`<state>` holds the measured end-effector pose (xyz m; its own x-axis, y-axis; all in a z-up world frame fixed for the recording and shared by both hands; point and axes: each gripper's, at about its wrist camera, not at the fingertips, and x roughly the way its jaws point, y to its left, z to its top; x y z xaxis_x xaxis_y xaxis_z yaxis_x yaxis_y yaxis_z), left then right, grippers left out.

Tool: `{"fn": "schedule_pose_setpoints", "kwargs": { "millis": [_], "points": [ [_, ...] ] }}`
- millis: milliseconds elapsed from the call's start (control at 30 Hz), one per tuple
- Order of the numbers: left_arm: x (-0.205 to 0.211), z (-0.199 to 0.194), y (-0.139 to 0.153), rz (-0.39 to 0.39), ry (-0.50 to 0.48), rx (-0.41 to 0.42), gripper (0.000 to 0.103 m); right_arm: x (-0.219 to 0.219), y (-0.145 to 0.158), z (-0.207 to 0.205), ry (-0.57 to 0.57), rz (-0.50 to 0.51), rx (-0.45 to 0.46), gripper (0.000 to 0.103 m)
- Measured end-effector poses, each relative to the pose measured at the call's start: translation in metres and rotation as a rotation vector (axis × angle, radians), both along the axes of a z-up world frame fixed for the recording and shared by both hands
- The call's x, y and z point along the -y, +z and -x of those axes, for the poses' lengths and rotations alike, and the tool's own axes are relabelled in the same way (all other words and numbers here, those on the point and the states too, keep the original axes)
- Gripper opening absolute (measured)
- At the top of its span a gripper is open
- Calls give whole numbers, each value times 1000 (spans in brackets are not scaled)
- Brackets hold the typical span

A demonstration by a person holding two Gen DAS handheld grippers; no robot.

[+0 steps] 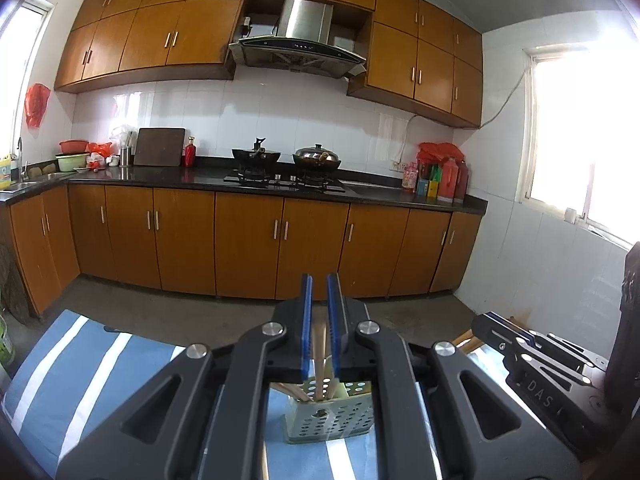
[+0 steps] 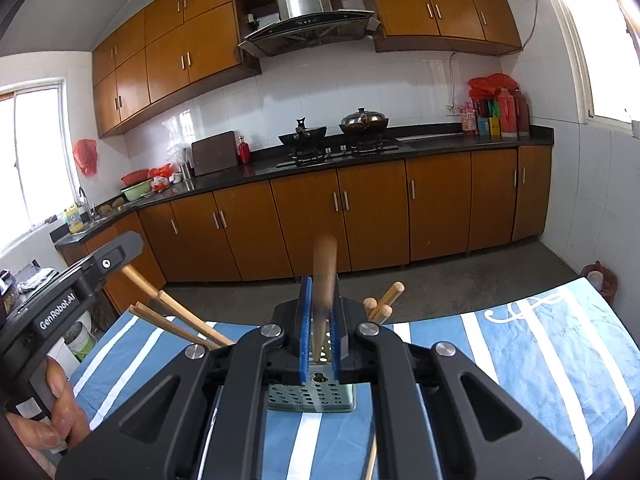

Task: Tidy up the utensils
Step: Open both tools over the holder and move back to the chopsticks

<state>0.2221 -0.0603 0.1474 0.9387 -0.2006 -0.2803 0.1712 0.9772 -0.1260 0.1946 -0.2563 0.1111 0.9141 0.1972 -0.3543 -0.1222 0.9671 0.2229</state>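
Observation:
A pale green perforated utensil holder (image 1: 330,420) stands on the blue-and-white striped cloth, also in the right wrist view (image 2: 312,396). Several wooden chopsticks (image 2: 180,320) stand in it, leaning left, and others (image 2: 384,300) lean right. My left gripper (image 1: 321,280) hangs just above the holder, its blue pads narrowly apart around a chopstick (image 1: 320,364) that stands in the holder. My right gripper (image 2: 320,284) is over the holder too, its pads closed on a blurred upright chopstick (image 2: 323,276). The right gripper shows at the right of the left wrist view (image 1: 488,320).
The striped cloth (image 2: 520,360) covers the table. Beyond it is bare concrete floor (image 2: 440,280) and a kitchen counter (image 1: 160,180) with a stove, woks and bottles. A bucket (image 2: 80,340) stands left of the table.

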Motion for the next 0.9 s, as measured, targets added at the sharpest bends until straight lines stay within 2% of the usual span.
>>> {"fn": "schedule_pose_setpoints", "kwargs": {
  "millis": [167,267,433,533,567,667,800,900],
  "points": [
    [-13,14,8,24,6,21,17,4,9,9,-13,-9,18,9],
    [-25,27,12,28,13,30,17,11,12,22,-30,-14,28,9],
    [-55,56,0,2,45,16,20,33,-8,44,-80,-2,-21,9],
    [-80,68,-30,-13,81,-48,22,44,-35,48,-109,16,-89,9],
    [-84,69,-38,-18,87,-68,23,47,-53,48,-111,11,-133,9],
    [-98,66,-86,-56,101,-190,23,48,-98,44,-107,10,-247,9],
    [-102,63,-142,-67,76,-335,23,28,-150,42,-43,6,-372,9],
    [-100,62,-175,-48,54,-419,29,7,-177,44,14,7,-443,10]
  ]
}}
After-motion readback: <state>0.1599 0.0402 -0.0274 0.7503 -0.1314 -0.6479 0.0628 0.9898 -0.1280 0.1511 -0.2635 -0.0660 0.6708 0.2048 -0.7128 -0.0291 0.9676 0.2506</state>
